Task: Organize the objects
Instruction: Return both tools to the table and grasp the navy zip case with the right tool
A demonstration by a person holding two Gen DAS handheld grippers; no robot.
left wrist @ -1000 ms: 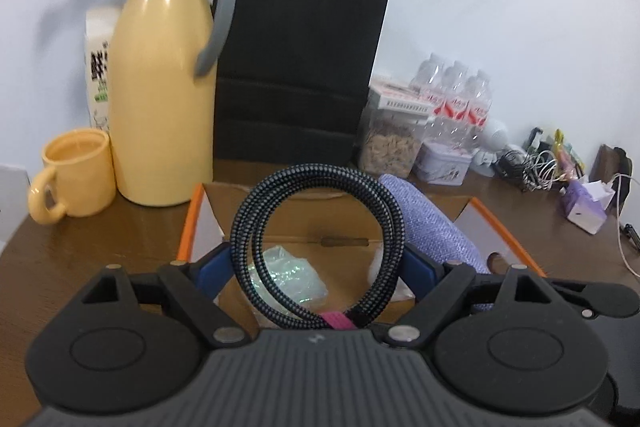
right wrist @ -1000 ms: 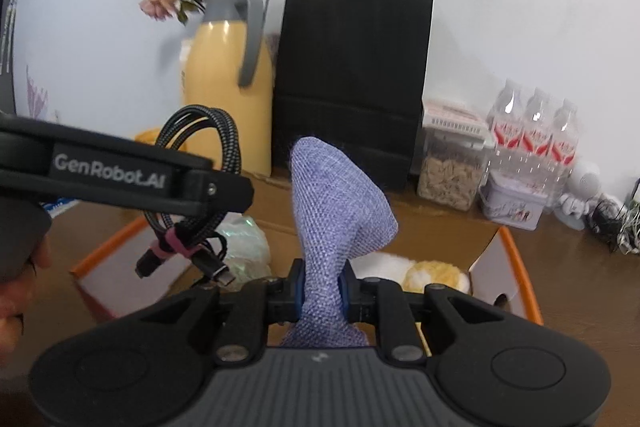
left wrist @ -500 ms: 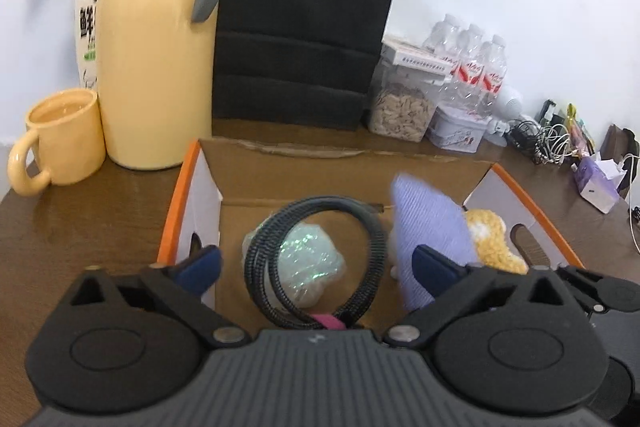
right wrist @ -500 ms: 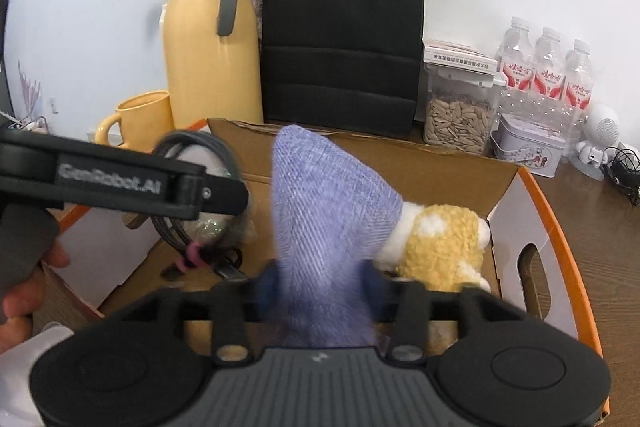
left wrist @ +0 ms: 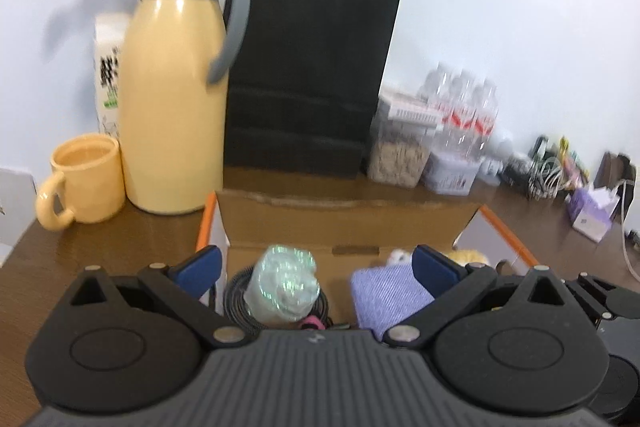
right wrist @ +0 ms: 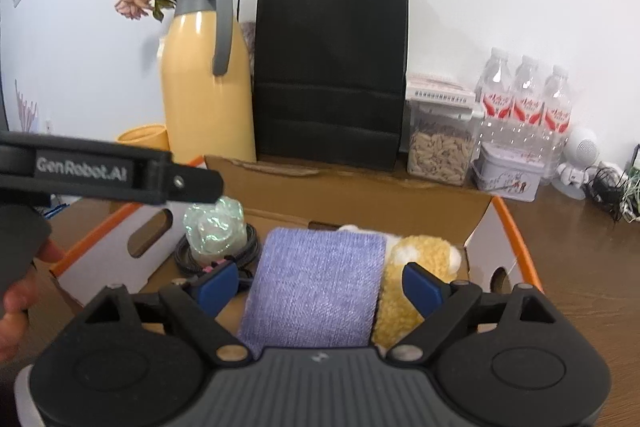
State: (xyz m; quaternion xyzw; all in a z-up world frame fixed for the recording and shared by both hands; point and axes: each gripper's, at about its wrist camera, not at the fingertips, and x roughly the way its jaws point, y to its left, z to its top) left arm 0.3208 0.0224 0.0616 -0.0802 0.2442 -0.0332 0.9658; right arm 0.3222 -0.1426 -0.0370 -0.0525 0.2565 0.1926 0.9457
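Tools (left wrist: 316, 265) (right wrist: 320, 281) spread wide, empty, level above box (right wrist: 480, 227).

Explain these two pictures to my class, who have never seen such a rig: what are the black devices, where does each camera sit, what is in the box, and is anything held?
A person holds two hand grippers, each with a forward-looking camera. The left gripper and the right gripper are both open and hold nothing. Below them a cardboard box sits on a wooden table. In it lie a coiled cable, a shiny bundle, a purple cloth and a yellow plush toy.
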